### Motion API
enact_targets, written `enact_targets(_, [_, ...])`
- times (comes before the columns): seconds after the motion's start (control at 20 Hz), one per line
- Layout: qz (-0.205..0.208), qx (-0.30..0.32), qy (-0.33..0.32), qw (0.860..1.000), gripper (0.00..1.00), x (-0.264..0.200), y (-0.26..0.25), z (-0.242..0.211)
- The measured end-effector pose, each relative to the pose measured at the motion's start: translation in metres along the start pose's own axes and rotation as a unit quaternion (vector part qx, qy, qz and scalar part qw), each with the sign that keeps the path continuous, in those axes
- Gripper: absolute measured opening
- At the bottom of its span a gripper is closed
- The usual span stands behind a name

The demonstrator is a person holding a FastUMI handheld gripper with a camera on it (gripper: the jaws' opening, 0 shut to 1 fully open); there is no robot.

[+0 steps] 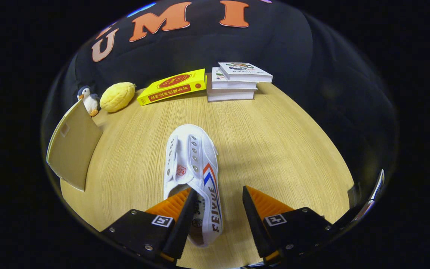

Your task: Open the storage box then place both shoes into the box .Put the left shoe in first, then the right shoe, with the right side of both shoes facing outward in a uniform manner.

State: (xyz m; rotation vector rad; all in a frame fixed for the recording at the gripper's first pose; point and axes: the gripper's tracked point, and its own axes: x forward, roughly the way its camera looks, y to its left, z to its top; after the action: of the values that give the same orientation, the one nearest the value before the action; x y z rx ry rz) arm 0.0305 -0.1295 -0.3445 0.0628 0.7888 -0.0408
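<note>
Gripper (215, 209) fingers spread wide, straddling the heel of a white canvas shoe (194, 175) on the wood-grain tabletop (274, 149); the left finger sits inside the opening, the right stands clear. Toe points toward stacked books (237, 82) at the far edge. Beige flat lid (74, 145) stands tilted at the left edge.

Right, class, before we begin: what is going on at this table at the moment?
A hand-held two-finger gripper is reaching for a white canvas shoe with red and blue stripes lying on the light wooden table. Its fingers are open, the heel end of the shoe sits between them, and one finger is inside the shoe's opening. A beige lid or flap stands open nearby. Beyond the shoe lie a yellow book, a stack of white books, a yellow plush and a small toy penguin.
</note>
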Motion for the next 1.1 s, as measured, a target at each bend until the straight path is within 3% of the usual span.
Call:
enact_targets(0.15, [0.016,0.0,0.008,1.0,0.65,0.018,0.009,0.001])
enact_targets(0.25, [0.028,-0.003,0.004,1.0,0.52,0.023,0.015,0.006])
enact_targets(0.3, [0.021,-0.01,0.005,1.0,0.37,0.026,0.014,0.006])
enact_targets(0.4, [-0.015,-0.008,-0.013,1.0,0.2,0.028,-0.001,0.013])
enact_targets(0.5, [-0.008,0.015,-0.024,1.0,0.0,0.029,0.004,0.021])
enact_targets(1.1, [0.018,0.041,-0.055,0.997,0.0,-0.033,0.068,0.066])
